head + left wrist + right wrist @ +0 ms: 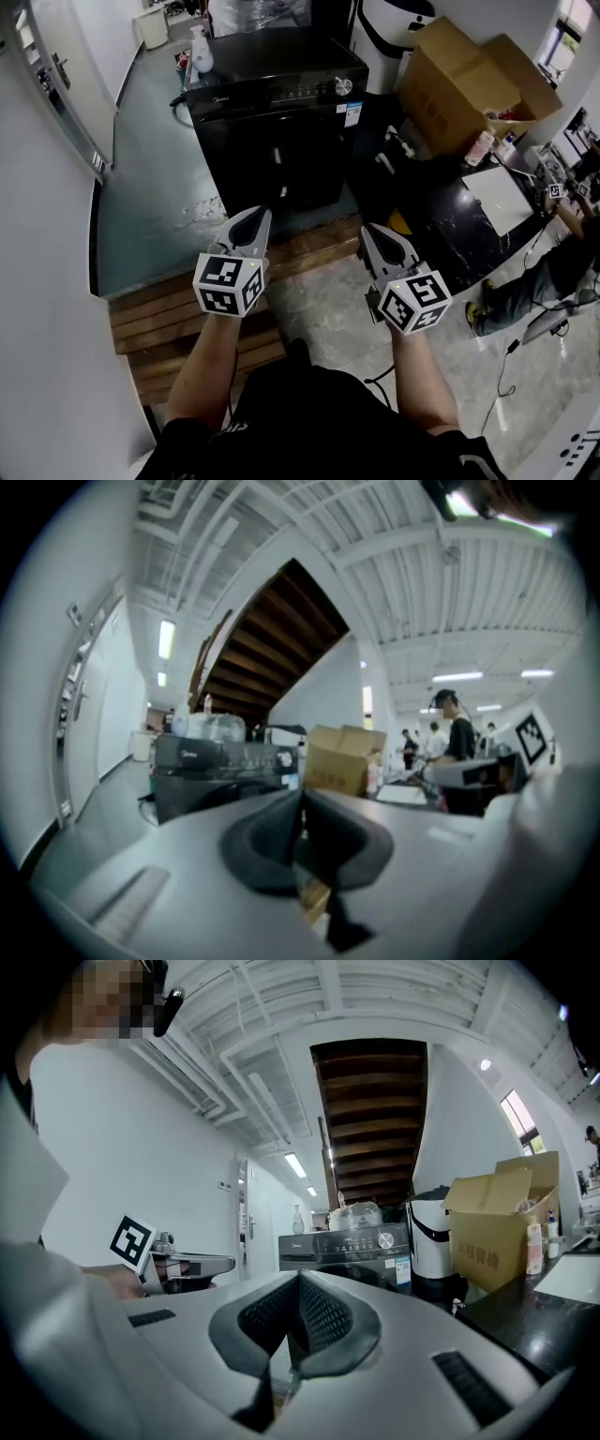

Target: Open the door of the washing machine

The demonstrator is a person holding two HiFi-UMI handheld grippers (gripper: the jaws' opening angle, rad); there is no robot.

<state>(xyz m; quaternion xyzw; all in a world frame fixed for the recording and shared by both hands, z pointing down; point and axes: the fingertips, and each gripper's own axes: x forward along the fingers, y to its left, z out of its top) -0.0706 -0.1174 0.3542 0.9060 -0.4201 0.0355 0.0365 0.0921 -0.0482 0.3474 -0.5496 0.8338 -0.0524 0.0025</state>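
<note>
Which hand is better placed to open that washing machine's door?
Left, probably: the left gripper faces the washing machine front squarely, while the right gripper sits near its right edge. Both are shut and apart from it.

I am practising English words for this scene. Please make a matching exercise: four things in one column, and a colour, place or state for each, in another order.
1 washer
2 box
3 bottle
4 right tongs

a on the washer
b shut, empty
c black
d brown, flaps open

Pairs: 1-c, 2-d, 3-a, 4-b
</note>
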